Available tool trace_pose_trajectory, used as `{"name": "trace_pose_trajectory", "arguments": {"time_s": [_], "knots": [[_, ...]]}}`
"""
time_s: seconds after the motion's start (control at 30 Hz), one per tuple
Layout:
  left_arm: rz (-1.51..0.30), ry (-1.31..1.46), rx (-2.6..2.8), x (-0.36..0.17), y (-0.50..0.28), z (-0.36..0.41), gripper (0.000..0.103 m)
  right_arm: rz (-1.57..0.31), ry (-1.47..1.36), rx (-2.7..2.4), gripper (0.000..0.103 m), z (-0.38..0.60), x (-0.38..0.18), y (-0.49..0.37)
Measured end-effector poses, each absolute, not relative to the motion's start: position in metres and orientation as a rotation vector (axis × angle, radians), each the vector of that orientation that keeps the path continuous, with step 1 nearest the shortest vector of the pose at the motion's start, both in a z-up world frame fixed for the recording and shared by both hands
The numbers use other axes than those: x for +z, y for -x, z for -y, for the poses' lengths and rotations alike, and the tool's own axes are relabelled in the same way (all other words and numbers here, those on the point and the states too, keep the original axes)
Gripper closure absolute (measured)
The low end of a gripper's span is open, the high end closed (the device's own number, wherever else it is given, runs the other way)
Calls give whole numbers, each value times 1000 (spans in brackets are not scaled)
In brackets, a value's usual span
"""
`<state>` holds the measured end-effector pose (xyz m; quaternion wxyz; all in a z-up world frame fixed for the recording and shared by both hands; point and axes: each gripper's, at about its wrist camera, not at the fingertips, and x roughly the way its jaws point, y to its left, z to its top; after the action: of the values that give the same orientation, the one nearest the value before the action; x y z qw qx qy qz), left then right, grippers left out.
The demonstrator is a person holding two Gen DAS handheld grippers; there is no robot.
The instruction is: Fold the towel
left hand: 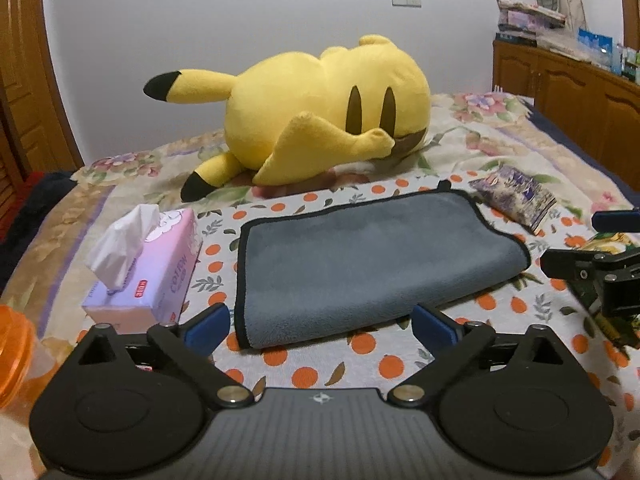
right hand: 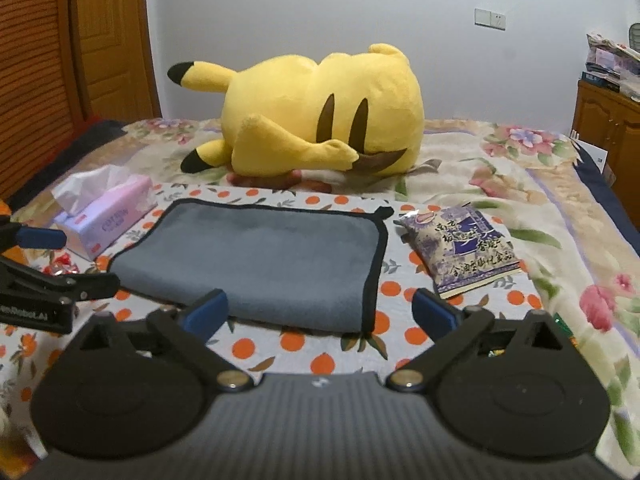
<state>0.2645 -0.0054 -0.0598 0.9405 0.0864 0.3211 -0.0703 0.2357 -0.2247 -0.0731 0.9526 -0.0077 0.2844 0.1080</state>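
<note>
A grey towel (left hand: 360, 260) with a black hem lies folded over on an orange-dotted cloth (left hand: 328, 368); it also shows in the right wrist view (right hand: 264, 256). My left gripper (left hand: 320, 326) is open and empty, just short of the towel's near edge. My right gripper (right hand: 320, 312) is open and empty, at the towel's near right corner. Each gripper shows in the other's view: the right one (left hand: 592, 240) at the right edge, the left one (right hand: 60, 260) at the left edge.
A large yellow plush toy (left hand: 320, 120) lies behind the towel. A pink tissue box (left hand: 148, 268) stands to its left, a purple snack bag (right hand: 460, 252) to its right. An orange container (left hand: 16, 356) is near left. A wooden cabinet (left hand: 568, 96) stands right.
</note>
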Motion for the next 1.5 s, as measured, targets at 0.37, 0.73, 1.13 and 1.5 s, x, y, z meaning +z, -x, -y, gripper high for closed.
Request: {"name": "trace_pose_trajectory", "arguments": {"time_s": [0.37, 0.73, 1.13, 1.5], "knots": [[-633, -162, -164, -32, -226, 7, 0, -552, 3, 209, 0, 231, -53, -201], [-616, -169, -168, -12, -180, 5, 0, -548, -8, 204, 0, 239, -41, -159], [-612, -178, -161, 0, -142, 0, 0, -537, -35, 190, 0, 254, -34, -117], [-624, -174, -132, 1, -114, 0, 0, -509, -30, 176, 0, 257, -21, -92]]}}
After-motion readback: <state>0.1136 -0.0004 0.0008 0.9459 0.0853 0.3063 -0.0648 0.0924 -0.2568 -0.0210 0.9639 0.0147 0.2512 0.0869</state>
